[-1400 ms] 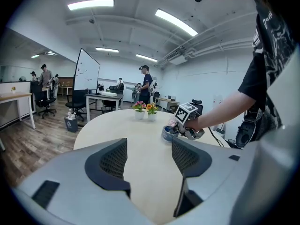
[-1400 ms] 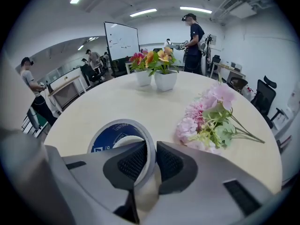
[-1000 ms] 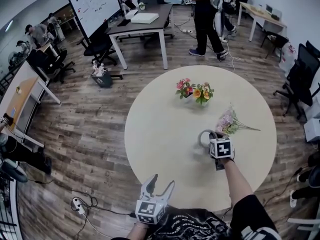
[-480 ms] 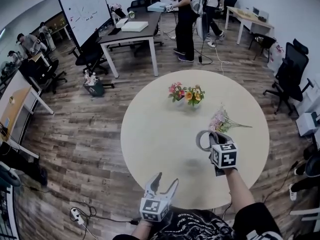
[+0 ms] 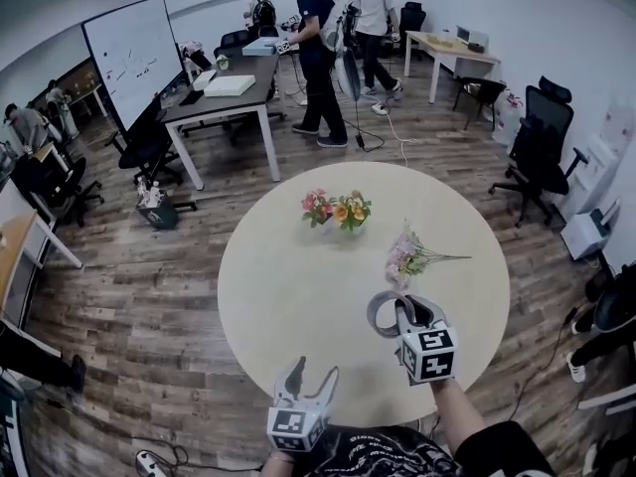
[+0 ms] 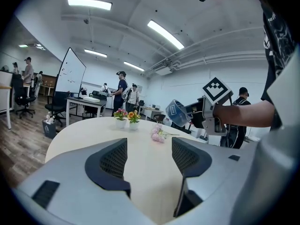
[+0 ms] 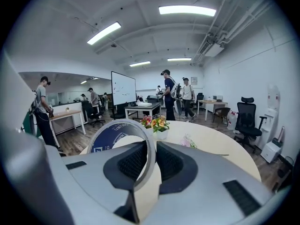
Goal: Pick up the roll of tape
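The right claw [image 7: 151, 161] is clamped on the rim of the roll of tape [image 7: 112, 137], which stands on edge between its pads (blue printing shows on it). The left gripper view shows the roll in the air above the round table [image 5: 288, 286], near a loose bunch of flowers [image 5: 405, 256]. The left claw [image 6: 149, 158] hangs open and empty at the table's near edge.

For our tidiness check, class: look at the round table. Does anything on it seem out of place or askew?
One thing: a loose bunch of pink flowers lies on its side on the table, while the potted flowers stand upright. Nothing looks spilled or broken.
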`<state>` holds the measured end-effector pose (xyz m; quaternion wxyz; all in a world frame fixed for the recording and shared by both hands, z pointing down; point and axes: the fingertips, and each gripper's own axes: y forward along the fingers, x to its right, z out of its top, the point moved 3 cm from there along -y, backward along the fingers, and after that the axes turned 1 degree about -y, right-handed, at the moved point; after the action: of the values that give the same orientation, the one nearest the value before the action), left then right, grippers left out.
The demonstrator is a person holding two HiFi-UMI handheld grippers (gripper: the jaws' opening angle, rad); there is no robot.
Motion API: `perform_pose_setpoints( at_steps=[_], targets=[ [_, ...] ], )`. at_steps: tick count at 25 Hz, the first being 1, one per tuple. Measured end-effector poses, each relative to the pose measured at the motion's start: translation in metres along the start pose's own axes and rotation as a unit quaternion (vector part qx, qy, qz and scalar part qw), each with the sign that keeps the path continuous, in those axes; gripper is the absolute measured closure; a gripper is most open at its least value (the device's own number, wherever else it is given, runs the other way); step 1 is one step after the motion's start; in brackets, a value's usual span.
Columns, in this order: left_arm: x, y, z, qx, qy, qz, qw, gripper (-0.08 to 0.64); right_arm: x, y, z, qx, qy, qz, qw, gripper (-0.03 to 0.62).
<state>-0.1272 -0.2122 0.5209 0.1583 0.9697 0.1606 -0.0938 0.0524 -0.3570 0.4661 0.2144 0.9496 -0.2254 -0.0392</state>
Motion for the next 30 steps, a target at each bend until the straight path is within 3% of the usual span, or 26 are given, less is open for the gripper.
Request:
perform_pose_setpoints(
  at_steps=[5, 21, 30],
  targets=[
    [0.001, 0.003, 0.002, 0.006, 0.001, -0.007, 1.0, 0.247, -0.003, -0.032, -0.011, 0.023, 0.015, -0.014, 1.0, 0.523],
    [0.005, 0.003, -0.007, -0.011, 0.019, -0.025, 0.9994, 0.247, -0.009, -0.094, -0.093, -0.01, 0.028, -0.055, 0.998, 0.522],
    [0.013, -0.002, -0.006, 0.002, 0.016, -0.037, 0.9992, 0.279, -0.016, -0.092, -0.098, -0.01, 0.016, -0.036, 0.999, 0.522]
  ],
)
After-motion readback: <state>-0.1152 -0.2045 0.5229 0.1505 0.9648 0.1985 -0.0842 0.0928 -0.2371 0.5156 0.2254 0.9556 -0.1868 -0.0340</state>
